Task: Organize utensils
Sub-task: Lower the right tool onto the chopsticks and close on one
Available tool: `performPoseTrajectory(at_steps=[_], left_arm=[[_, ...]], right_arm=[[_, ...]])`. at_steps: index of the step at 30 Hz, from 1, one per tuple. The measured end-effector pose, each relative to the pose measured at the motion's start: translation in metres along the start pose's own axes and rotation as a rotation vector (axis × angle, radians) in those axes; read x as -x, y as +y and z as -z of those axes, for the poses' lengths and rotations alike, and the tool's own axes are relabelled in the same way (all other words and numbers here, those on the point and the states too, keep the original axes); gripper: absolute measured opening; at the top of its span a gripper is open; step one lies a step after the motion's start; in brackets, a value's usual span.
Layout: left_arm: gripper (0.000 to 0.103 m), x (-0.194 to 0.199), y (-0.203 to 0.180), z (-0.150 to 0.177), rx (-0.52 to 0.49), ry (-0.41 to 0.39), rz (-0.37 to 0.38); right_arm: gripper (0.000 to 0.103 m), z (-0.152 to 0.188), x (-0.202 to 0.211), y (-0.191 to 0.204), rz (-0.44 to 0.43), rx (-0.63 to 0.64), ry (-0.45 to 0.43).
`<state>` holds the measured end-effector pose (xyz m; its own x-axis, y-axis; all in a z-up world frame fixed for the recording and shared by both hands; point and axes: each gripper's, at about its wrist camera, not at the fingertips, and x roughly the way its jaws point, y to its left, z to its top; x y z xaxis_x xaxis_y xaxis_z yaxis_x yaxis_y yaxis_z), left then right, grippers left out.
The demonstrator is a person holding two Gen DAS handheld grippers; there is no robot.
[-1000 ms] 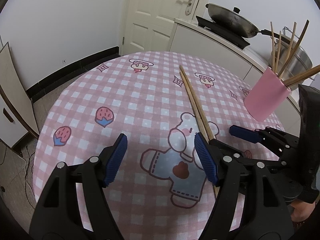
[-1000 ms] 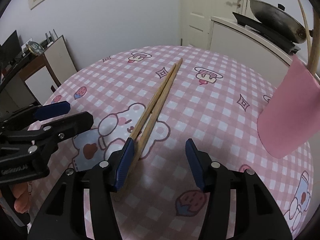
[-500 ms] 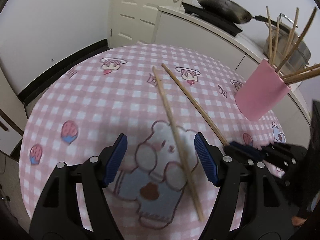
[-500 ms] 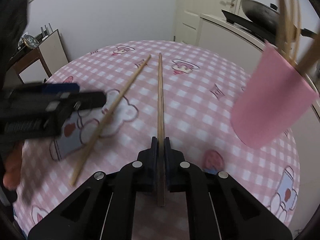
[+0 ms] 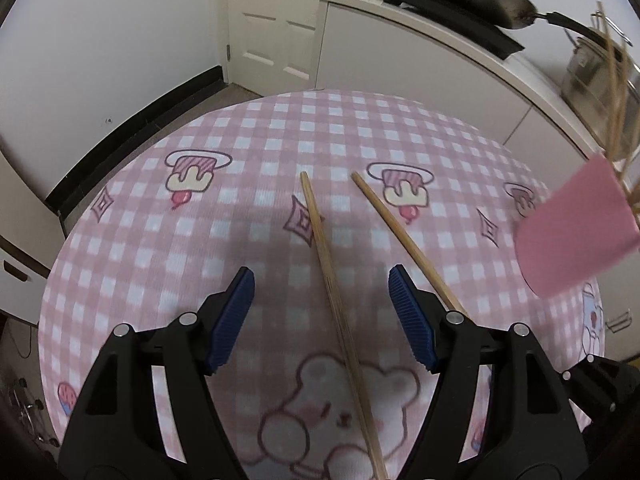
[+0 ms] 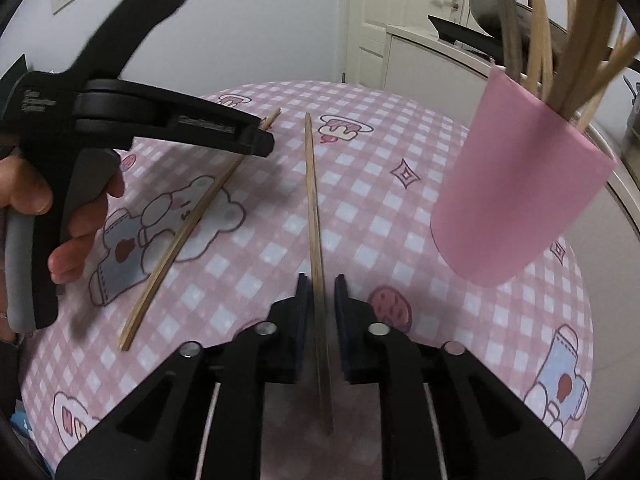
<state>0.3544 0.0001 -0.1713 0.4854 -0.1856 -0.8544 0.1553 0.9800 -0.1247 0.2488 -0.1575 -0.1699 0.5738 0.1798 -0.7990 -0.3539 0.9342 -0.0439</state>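
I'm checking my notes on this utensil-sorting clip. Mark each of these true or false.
1. The tall pink cup holds several wooden chopsticks. True.
2. The left gripper is clamped on a chopstick. False: its fingers stand wide apart, and a long wooden chopstick lies between them untouched.
3. No chopstick is between the right gripper's fingers. False: a second wooden chopstick runs between them. The jaws have just been opening, and a gap shows beside it.
4. Both loose chopsticks are outside the cup. True.
5. The tablecloth is plain blue. False: it is pink-and-white checked with cartoon prints.
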Motion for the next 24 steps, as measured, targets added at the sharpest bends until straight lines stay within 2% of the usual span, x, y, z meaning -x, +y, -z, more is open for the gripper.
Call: performPoseTrajectory(at_steps=[1,3,4,5,10,13,24], left_arm=[[0.069,-0.003,0.000,-0.002,0.001,-0.001,-0.011],[0.054,-0.006,-0.002,-0.005,-0.016,-0.010,-0.046],[0.042,-0.007,-0.003,-0.005,-0.027,-0.016,-0.075],[0.036,-0.007,-0.004,-0.004,-0.036,-0.022,-0.089],[0.023,-0.002,-0.002,0.000,-0.069,-0.036,-0.081],[0.019,0.002,0.000,0.008,-0.090,-0.045,-0.078],[0.019,0.015,0.016,0.024,-0.073,-0.056,-0.041]], right_arm=[[0.021,-0.002,-0.002,0.000,0.005,0.003,-0.001],[0.025,-0.005,-0.004,-0.001,0.009,0.004,-0.002],[0.026,-0.007,-0.006,-0.001,0.011,0.003,-0.002],[0.027,-0.009,-0.008,-0.001,0.013,0.004,-0.001],[0.028,-0.020,-0.017,0.003,0.028,0.008,-0.003],[0.028,-0.027,-0.022,0.007,0.036,0.014,-0.004],[0.028,-0.066,-0.050,0.014,0.045,0.027,0.008]])
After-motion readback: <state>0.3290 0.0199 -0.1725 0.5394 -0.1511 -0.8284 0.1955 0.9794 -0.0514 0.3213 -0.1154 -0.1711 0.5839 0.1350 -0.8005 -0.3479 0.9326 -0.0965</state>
